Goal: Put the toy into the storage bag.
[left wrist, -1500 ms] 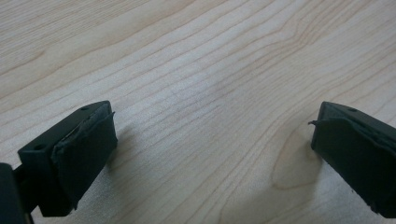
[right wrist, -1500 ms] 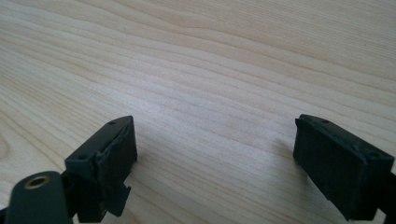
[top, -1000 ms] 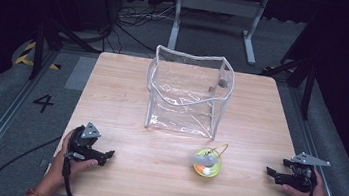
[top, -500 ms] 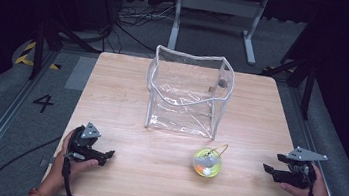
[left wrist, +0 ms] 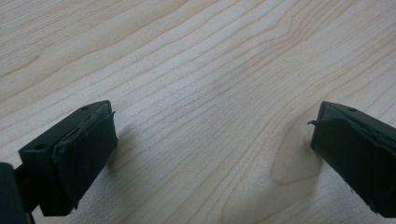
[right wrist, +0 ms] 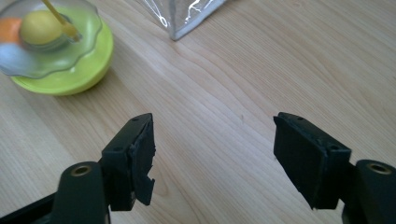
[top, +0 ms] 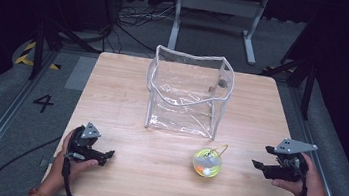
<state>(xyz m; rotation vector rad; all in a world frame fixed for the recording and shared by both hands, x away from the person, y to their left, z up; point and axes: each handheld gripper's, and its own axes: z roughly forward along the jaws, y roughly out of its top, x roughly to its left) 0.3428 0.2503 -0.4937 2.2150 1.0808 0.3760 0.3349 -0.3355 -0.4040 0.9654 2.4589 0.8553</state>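
Bench [top: 127,97] carries a clear bag [top: 188,92] standing open at centre-far, unchanged over the last second. Near and right of it, just in front of its near right corner, sits the ball [top: 207,162]: green base, clear dome, a yellow loop on top; not moved. Right hand-held gripper [top: 268,160] has shifted slightly left and inward from the bench's right edge, jaws spread wide and empty, now aimed toward the ball; in the right gripper view the ball [right wrist: 51,42] lies up-left of the jaws, well apart, with the bag corner [right wrist: 180,18] beyond. Left hand-held gripper [top: 105,155] rests at near left as before, jaws apart over bare wood, nothing between them. Judgement: approach to the ball has begun; no contact yet, placing into the bag not started.
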